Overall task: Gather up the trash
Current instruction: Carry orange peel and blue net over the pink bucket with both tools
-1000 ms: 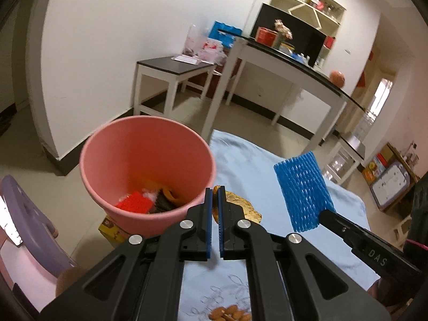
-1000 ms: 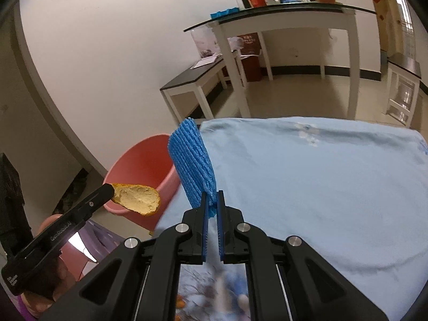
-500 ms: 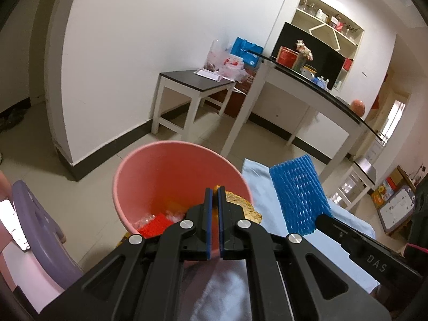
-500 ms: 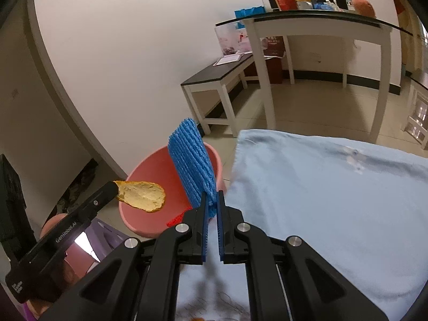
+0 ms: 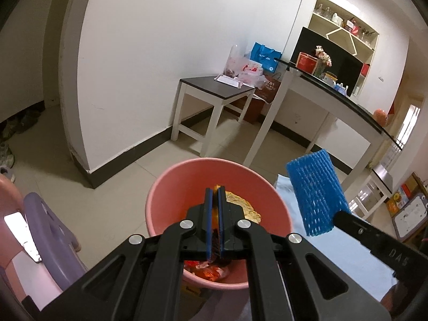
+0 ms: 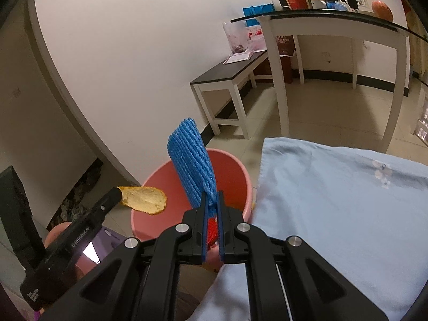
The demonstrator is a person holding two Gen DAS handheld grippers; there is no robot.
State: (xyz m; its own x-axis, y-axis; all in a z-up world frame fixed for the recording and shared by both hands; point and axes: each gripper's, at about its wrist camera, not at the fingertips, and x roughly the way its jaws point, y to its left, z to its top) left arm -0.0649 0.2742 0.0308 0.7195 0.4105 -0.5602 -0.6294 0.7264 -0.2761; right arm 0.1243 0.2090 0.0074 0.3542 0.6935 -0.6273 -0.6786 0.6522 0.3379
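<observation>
Left wrist: "DAS" on right tongs (image 5: 337, 215)

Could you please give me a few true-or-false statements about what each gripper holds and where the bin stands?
1. The left gripper is shut on a yellowish fruit peel. True.
2. The right gripper is open and holds nothing. False: it grips a blue foam net sleeve.
3. The round pink plastic bin holds no trash. False: red and orange scraps lie inside.
4. The bin stands on the floor beside the light blue cloth. True.
</observation>
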